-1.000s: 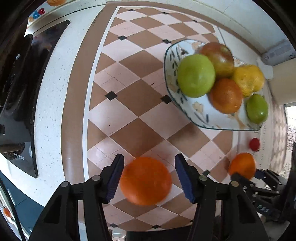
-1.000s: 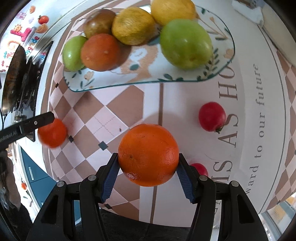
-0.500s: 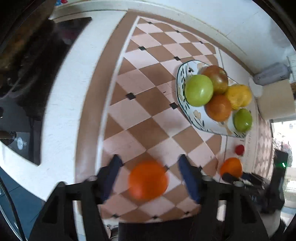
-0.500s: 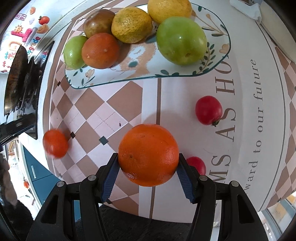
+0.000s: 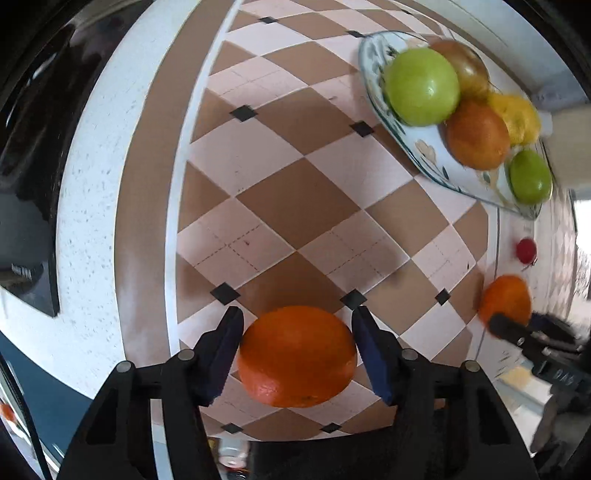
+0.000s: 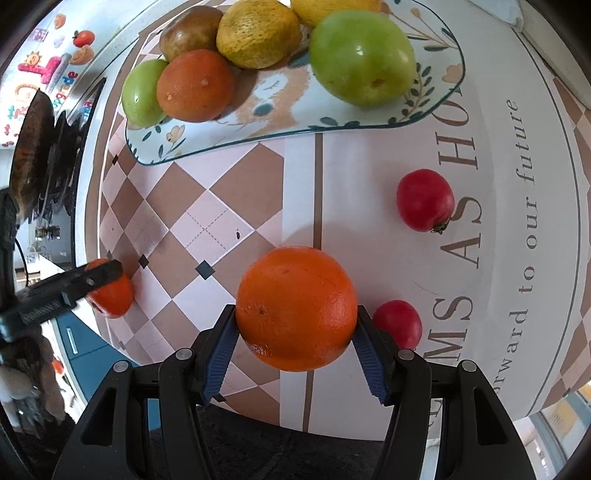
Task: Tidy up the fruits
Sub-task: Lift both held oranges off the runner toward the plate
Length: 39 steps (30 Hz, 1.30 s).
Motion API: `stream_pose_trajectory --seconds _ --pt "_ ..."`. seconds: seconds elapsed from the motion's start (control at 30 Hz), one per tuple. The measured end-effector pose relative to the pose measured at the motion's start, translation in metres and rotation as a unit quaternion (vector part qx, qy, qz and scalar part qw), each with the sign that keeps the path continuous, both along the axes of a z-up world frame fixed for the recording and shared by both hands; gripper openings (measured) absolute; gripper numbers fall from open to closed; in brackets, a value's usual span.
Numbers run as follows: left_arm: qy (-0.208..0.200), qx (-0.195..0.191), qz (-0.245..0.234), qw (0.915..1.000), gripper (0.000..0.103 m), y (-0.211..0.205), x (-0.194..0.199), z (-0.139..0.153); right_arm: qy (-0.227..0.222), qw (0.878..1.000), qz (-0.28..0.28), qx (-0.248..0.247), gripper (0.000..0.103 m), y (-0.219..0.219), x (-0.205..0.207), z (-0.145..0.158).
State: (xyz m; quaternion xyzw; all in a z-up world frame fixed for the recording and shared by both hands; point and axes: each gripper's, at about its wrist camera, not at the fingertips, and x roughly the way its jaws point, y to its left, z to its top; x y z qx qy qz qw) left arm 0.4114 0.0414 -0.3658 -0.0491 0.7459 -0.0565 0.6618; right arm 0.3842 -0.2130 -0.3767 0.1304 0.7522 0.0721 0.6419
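Note:
My left gripper has its blue pads at both sides of an orange on the checked mat, touching or nearly so. My right gripper is shut on another orange and holds it above the mat; it also shows in the left wrist view. The patterned plate lies beyond, holding a large green apple, a small green fruit, an orange, lemons and a brown fruit. The left gripper's orange also shows in the right wrist view.
Two small red fruits lie on the mat, one to the right, one beside my right gripper. A dark pan and stove stand at the left. The counter edge drops off near my left gripper.
My left gripper pulled back from its orange, then came in low again with its pads around it. The right gripper has held its orange almost still.

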Motion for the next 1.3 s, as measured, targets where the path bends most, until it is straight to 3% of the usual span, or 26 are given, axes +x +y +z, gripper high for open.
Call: stream_pose_trajectory --seconds 0.13,0.4,0.7,1.03,1.3 --pt "-0.007 -0.017 0.000 0.9998 0.060 -0.010 0.005 0.000 0.002 1.000 -0.001 -0.002 0.064 -0.002 0.001 0.000" --pt "0.020 -0.068 0.014 0.9974 0.062 -0.001 0.017 -0.004 0.004 1.000 -0.004 -0.004 0.064 -0.004 0.001 0.000" --pt "0.036 -0.014 -0.046 0.9982 0.063 -0.022 -0.001 -0.020 0.005 1.000 -0.002 -0.007 0.065 0.000 0.001 -0.001" --pt "-0.019 0.011 -0.050 0.9985 0.062 -0.048 -0.011 -0.005 -0.019 1.000 0.012 -0.010 0.063 0.005 -0.003 0.004" --pt "-0.040 -0.077 0.011 0.9961 0.062 -0.055 0.010 0.042 -0.067 0.997 -0.021 0.021 0.063 -0.012 0.004 0.044"
